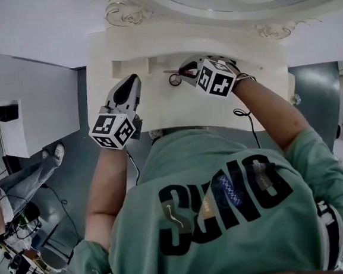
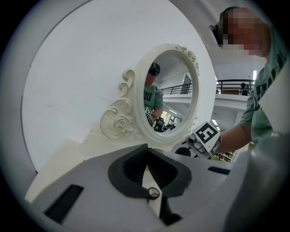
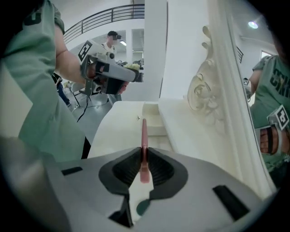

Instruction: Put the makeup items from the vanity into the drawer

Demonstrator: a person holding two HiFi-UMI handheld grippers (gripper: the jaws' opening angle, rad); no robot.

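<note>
At ten o'clock in the head view: left gripper (image 1: 133, 79), tip aimed toward twelve, over the front part of the cream vanity top (image 1: 146, 49). Fingers (image 2: 136, 165) pressed together at their tips, nothing between them. Cannot tell whether touching the surface. Beyond them in the left gripper view, at twelve o'clock, the oval mirror (image 2: 170, 97) in its carved white frame, standing upright.

Just right of there, near twelve o'clock in the head view: the pink makeup stick (image 3: 144, 149), thin and straight, pinched flat between the dark pads of the right gripper (image 1: 184, 72). Jaws closed on its lower part, the rest poking out past the fingertips toward twelve in the right gripper view, above the vanity top and apart from it. Stick and right gripper well apart from the left gripper, and close to the base of the mirror.

At two o'clock in the right gripper view: carved scroll (image 3: 201, 93) of the mirror frame, just beside the raised ledge at the back of the vanity.
</note>
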